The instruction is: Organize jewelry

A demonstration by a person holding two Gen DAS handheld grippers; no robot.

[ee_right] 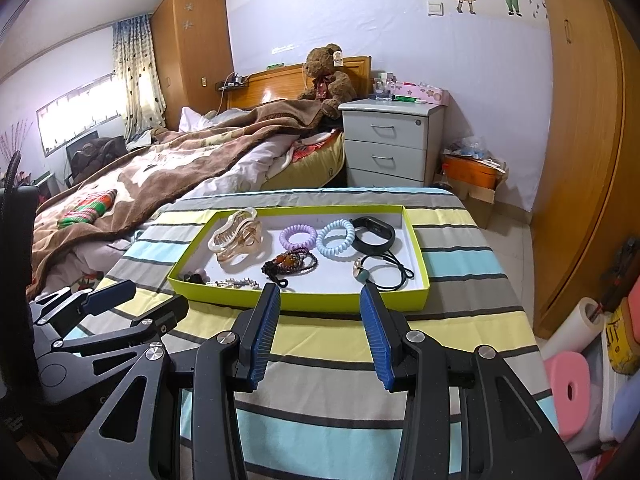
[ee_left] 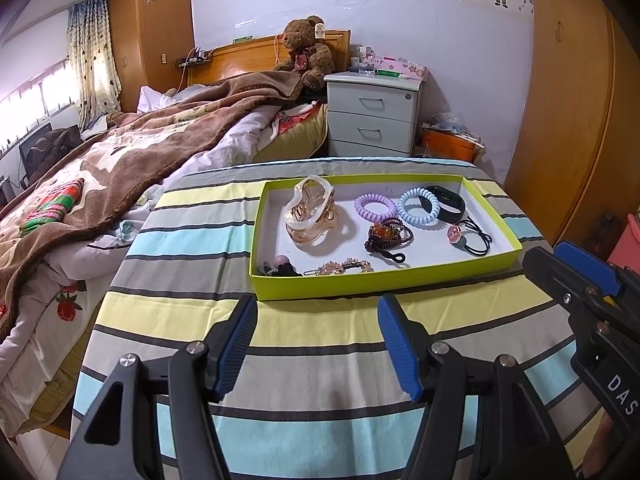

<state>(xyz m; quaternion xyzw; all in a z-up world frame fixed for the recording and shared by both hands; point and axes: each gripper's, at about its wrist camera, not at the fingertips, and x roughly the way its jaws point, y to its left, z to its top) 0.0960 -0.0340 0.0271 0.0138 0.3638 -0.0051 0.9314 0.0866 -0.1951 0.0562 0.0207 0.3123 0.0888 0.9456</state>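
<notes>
Striped cloth [ee_left: 320, 336] covers the table beside an unmade bed [ee_left: 120, 168], with a teddy bear [ee_left: 306, 50] and a grey nightstand [ee_left: 372, 114] against the far wall. On the cloth sits a lime-edged tray [ee_left: 376, 280] holding a clear claw clip [ee_left: 314, 212], a purple coil tie [ee_left: 375, 207], a blue coil tie [ee_left: 419, 206] overlapping a black band [ee_left: 448, 202], a dark bead bracelet [ee_left: 388, 236], a black elastic tie [ee_left: 474, 240] and a hair slide [ee_left: 340, 268] by the near wall. Both tongs hover over the cloth just short of the tray, the left gripper [ee_left: 318, 344] and the right gripper [ee_right: 320, 336] each with jaws apart and holding nothing.
</notes>
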